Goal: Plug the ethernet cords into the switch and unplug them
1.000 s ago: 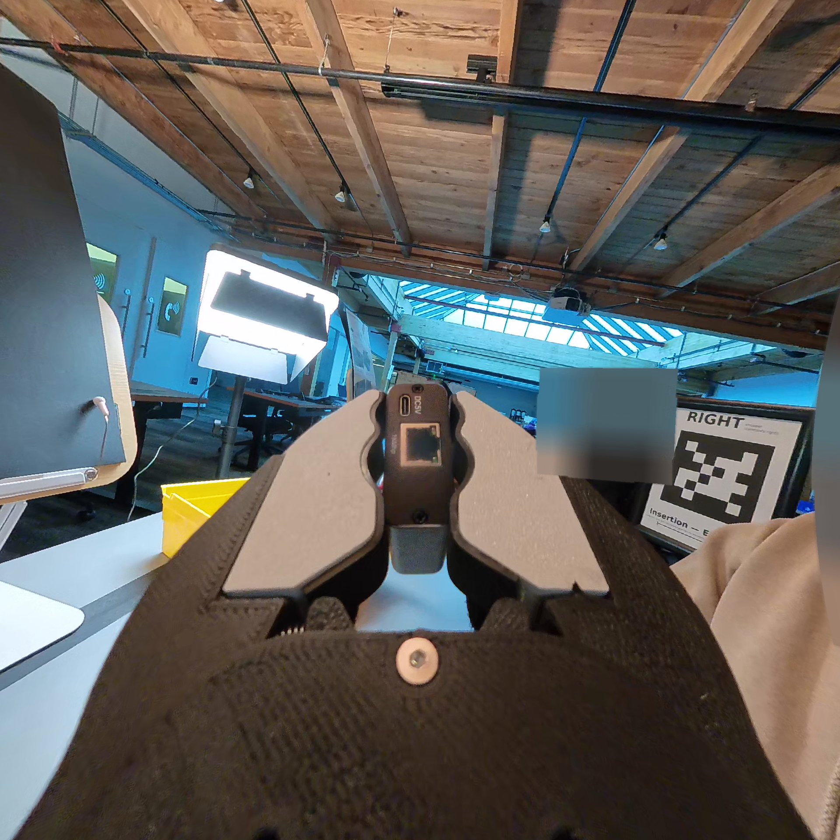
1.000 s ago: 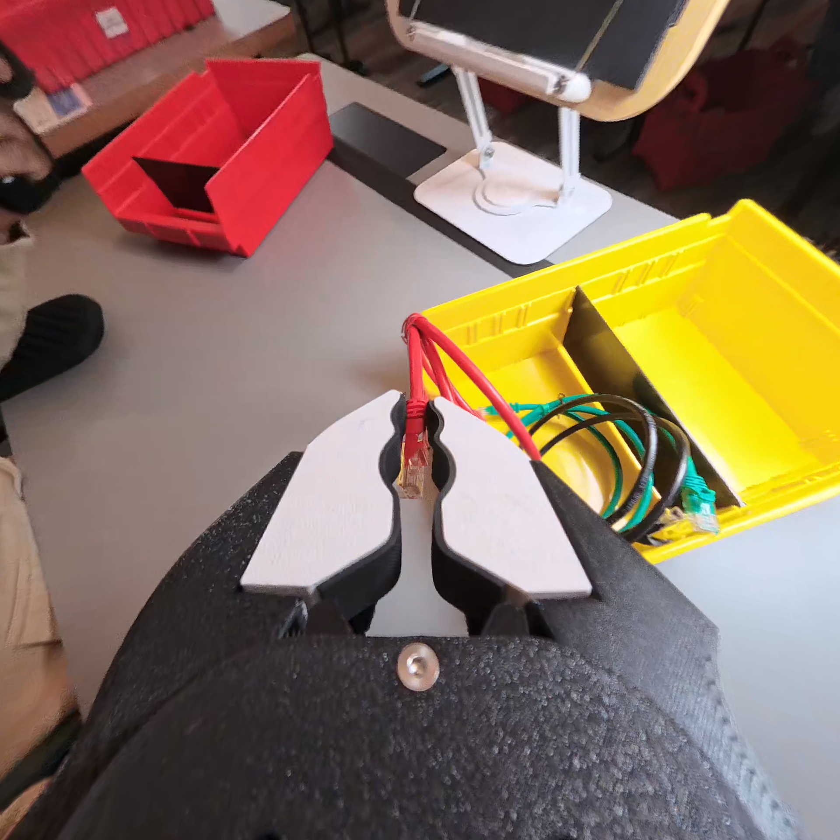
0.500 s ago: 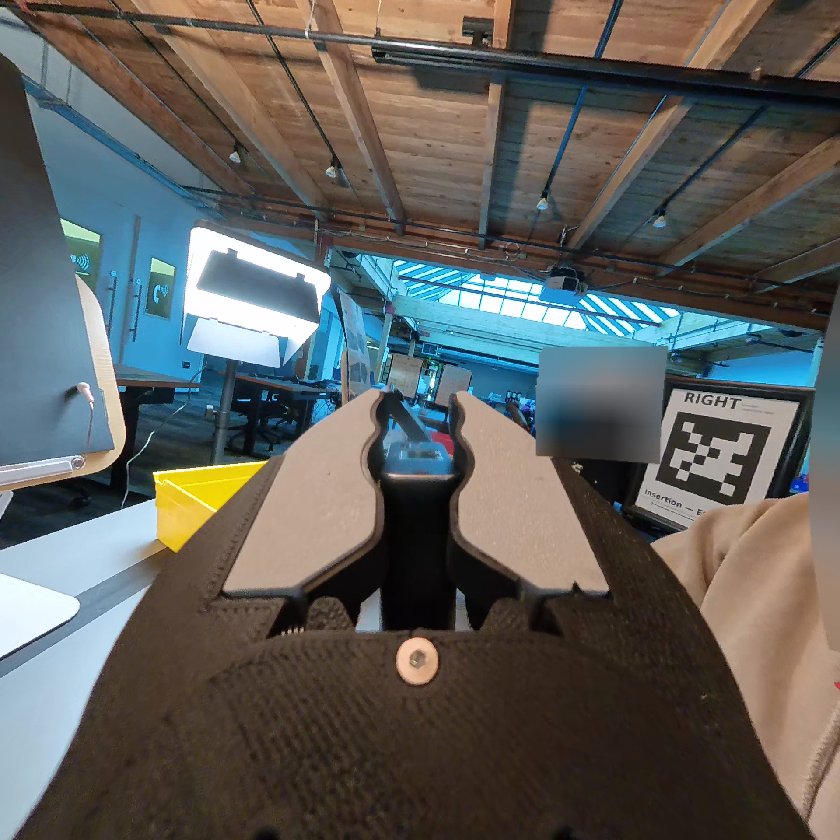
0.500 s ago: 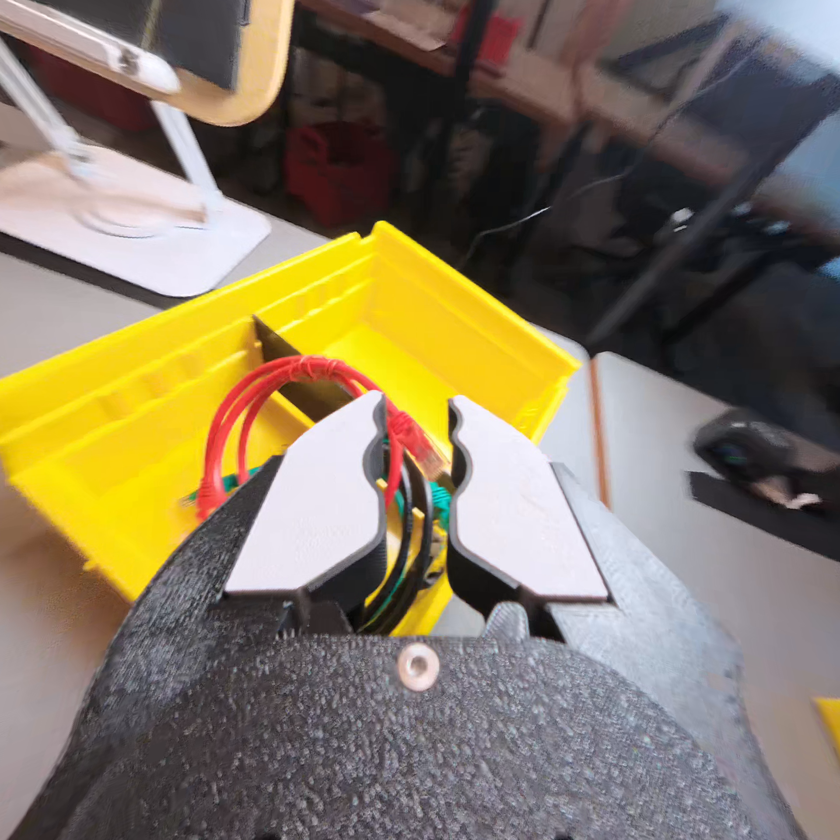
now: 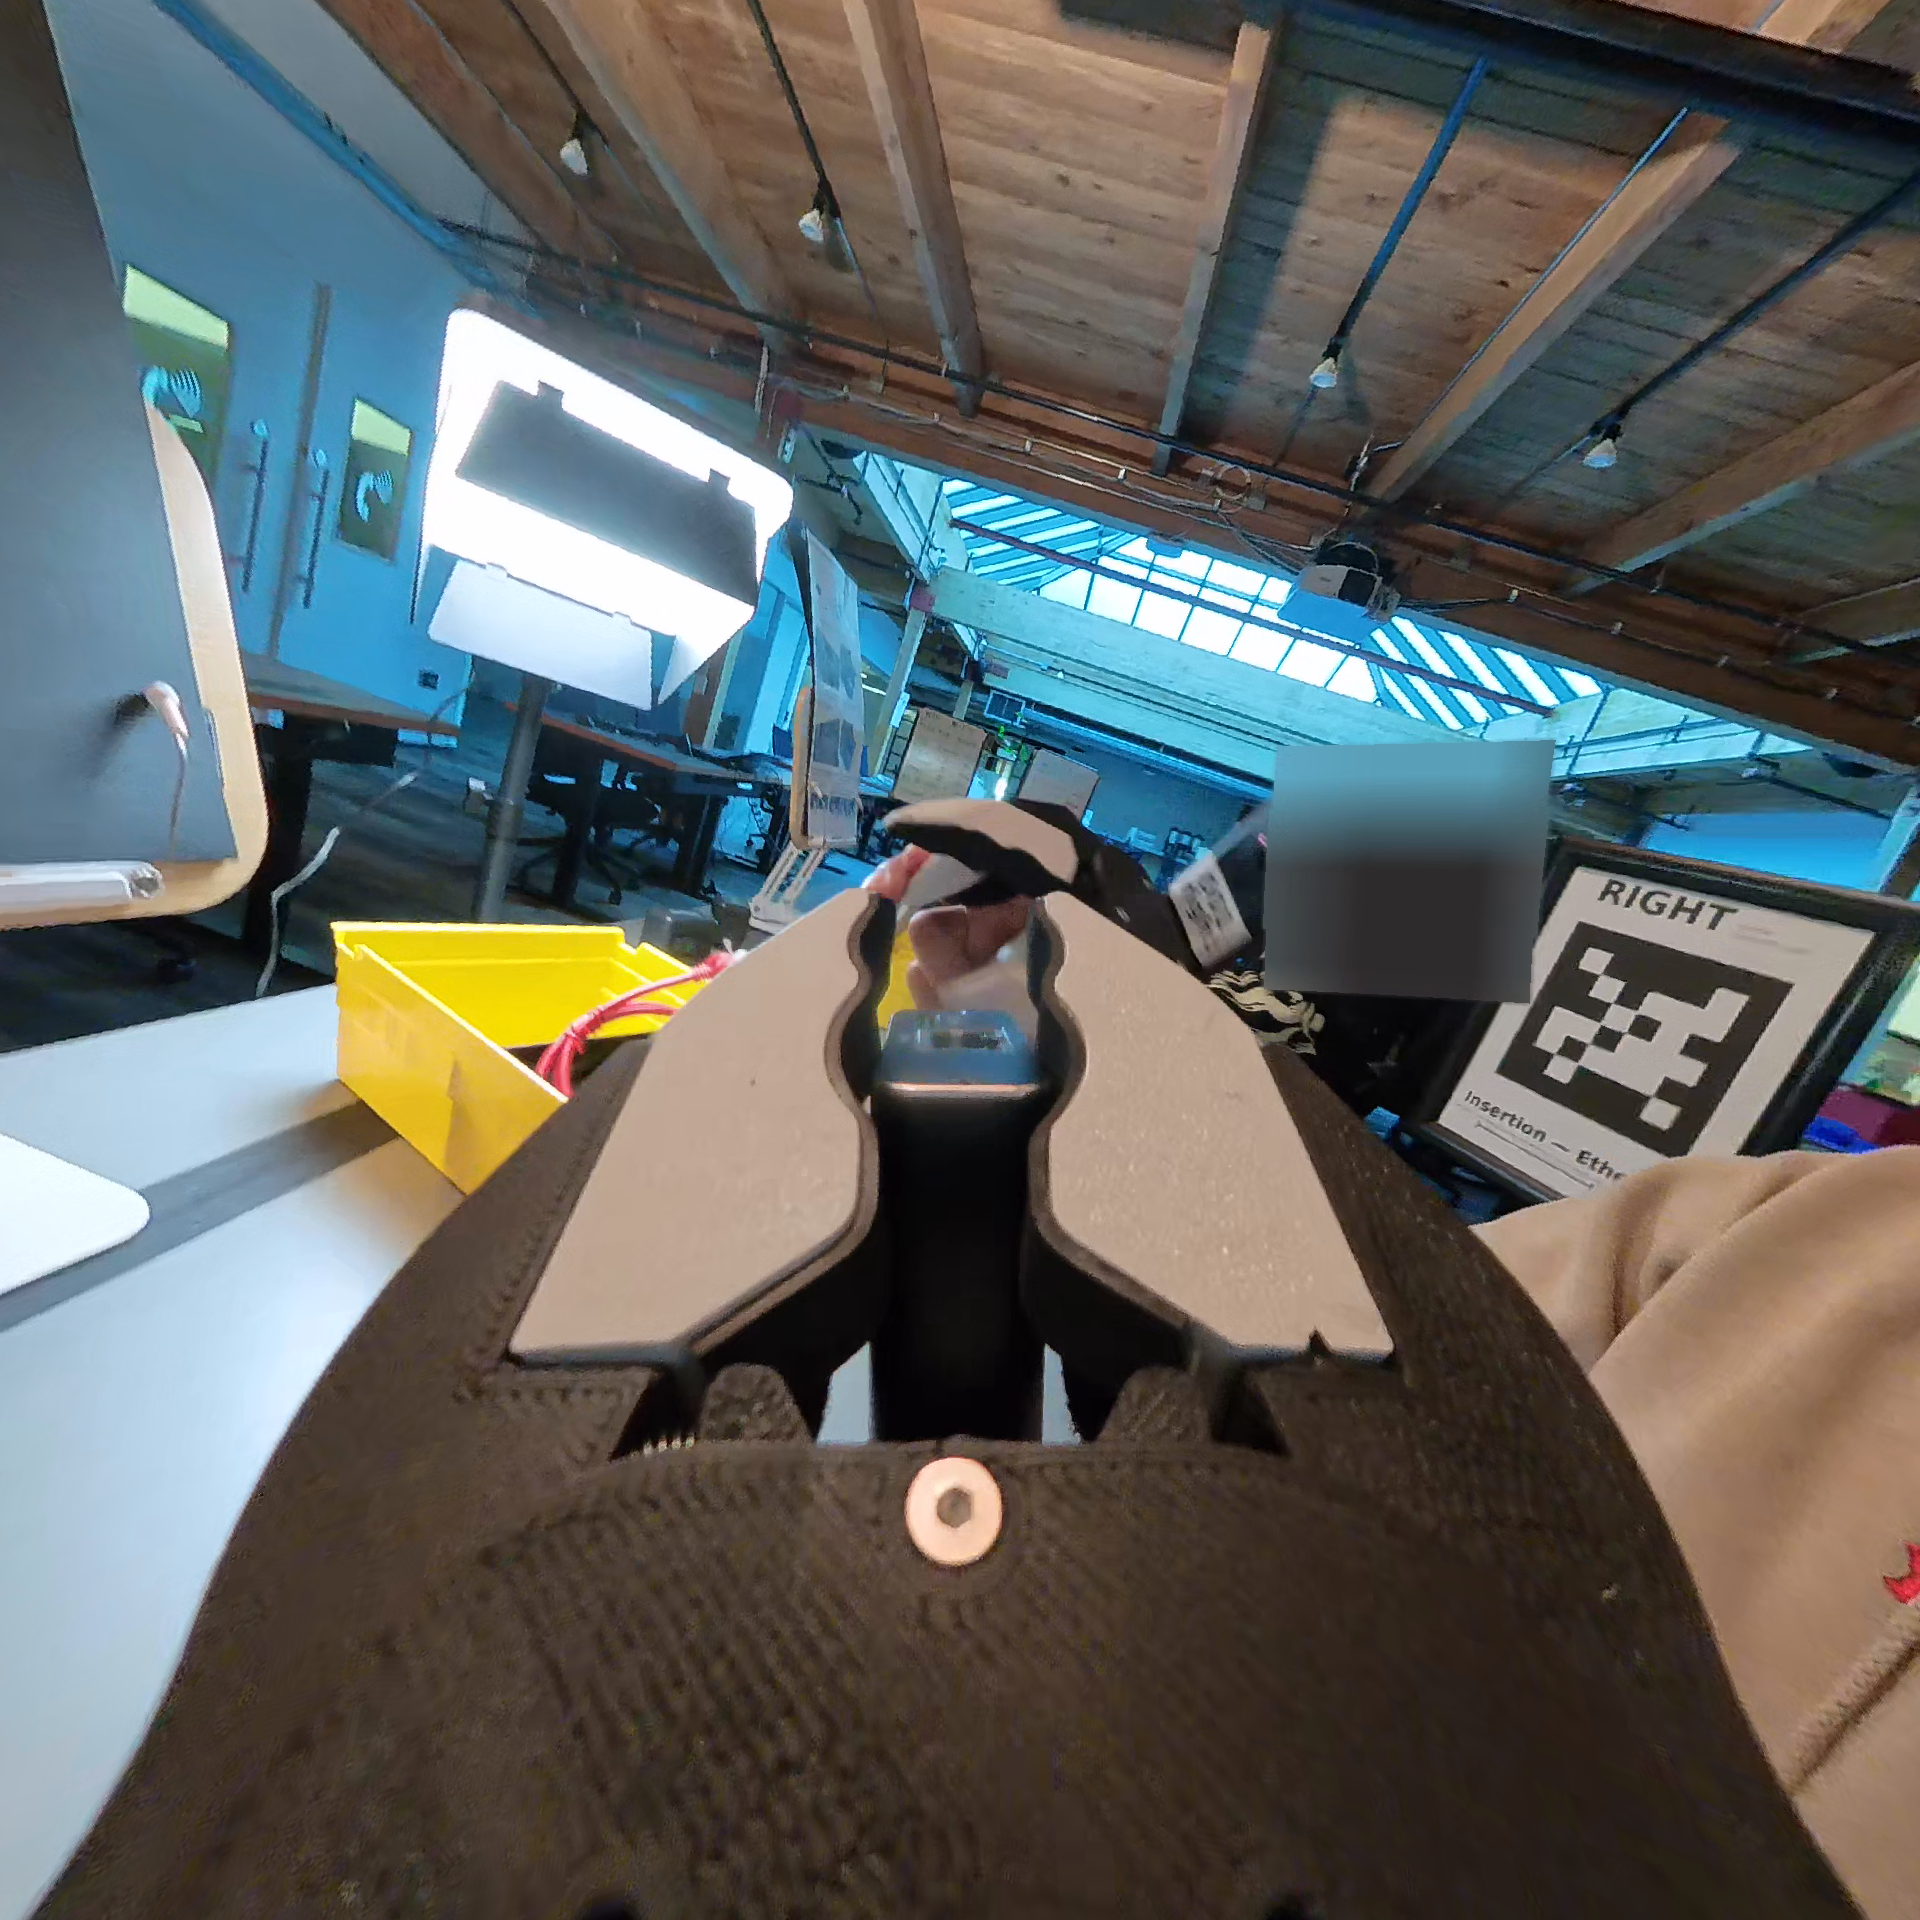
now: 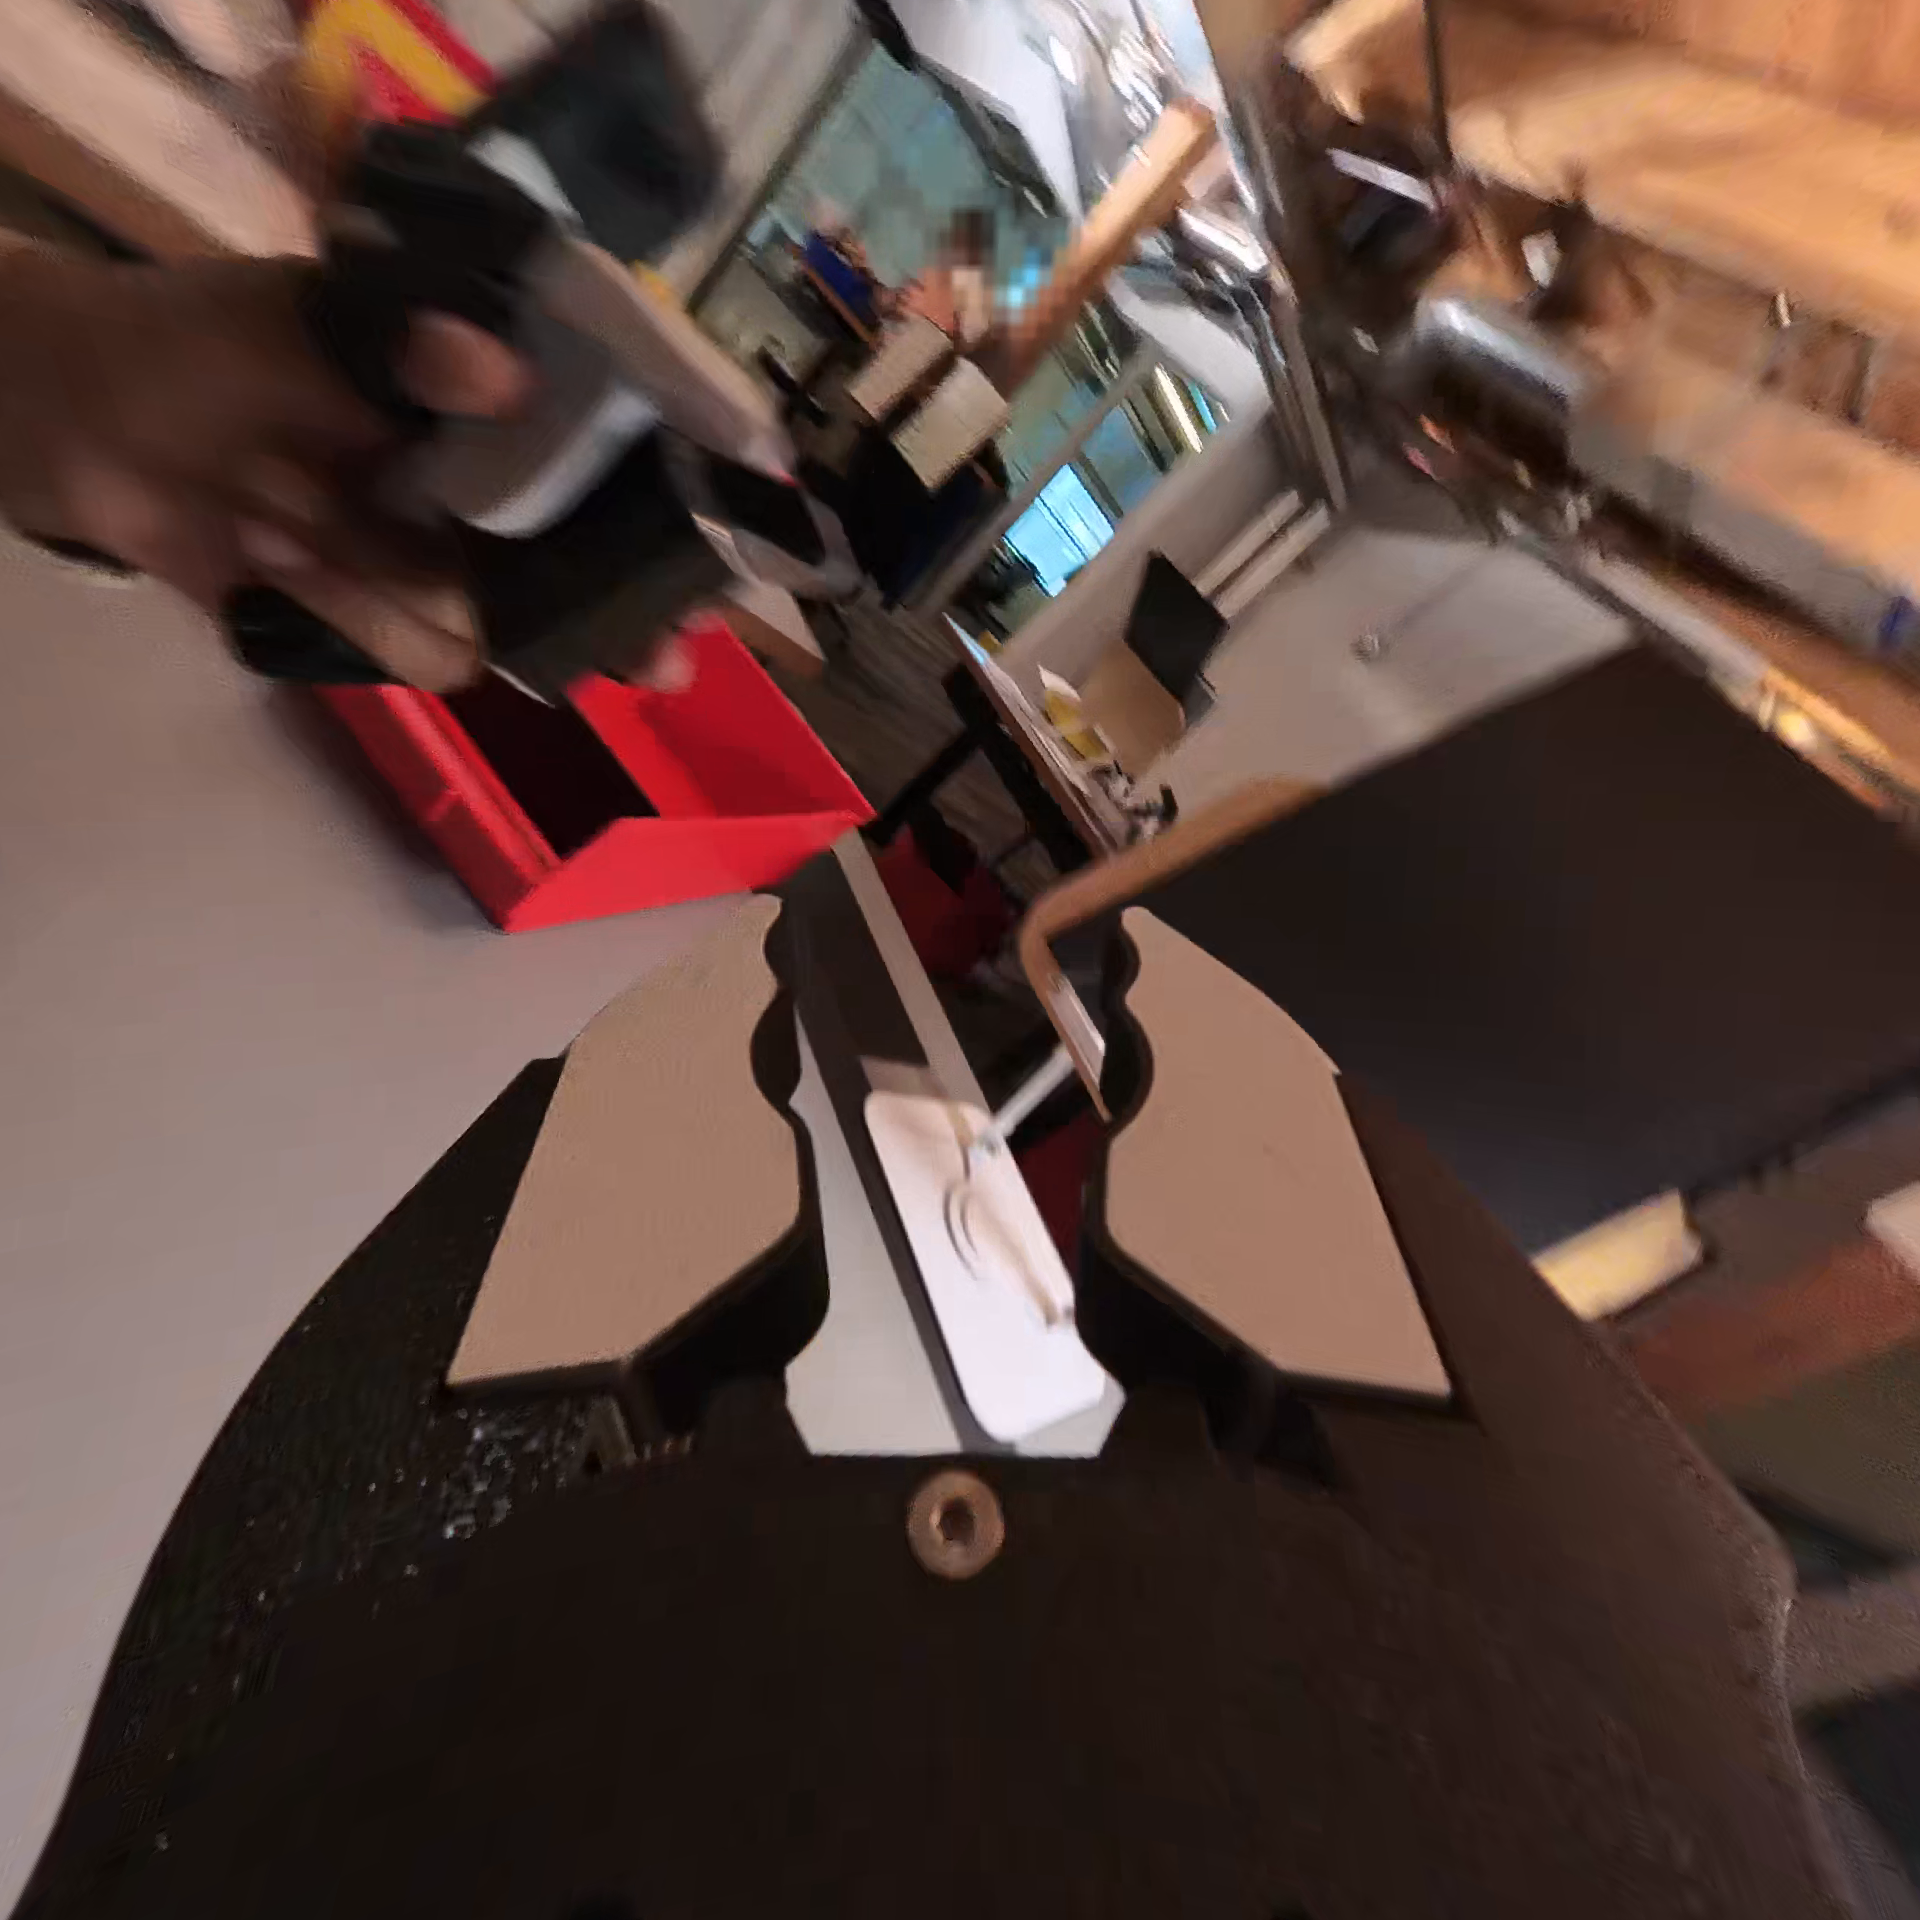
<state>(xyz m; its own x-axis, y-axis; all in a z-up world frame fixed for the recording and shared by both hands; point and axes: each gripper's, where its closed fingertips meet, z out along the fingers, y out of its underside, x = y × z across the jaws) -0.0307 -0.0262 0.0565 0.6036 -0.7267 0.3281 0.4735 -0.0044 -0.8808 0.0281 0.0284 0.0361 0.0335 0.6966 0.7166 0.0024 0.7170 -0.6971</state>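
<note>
My left gripper [image 5: 954, 940] is clamped on the switch [image 5: 956, 1049], a small black box held lengthwise between the fingers with its grey port end facing away from me, presumably so a plug can be pushed straight in. My right gripper [image 6: 951, 940] has its jaws apart with nothing between them; its view is motion-blurred and tilted, showing only the grey table [image 6: 187, 987], a white stand base [image 6: 987, 1247] and the red bin [image 6: 665, 810]. The red ethernet cord [image 5: 613, 1023] sits coiled in the yellow bin [image 5: 447, 997], just beside my left fingers in that view. So no cord is plugged in; my guess is the right needs to fetch one next. The right gripper also shows farther off beyond the switch in the left view.
</note>
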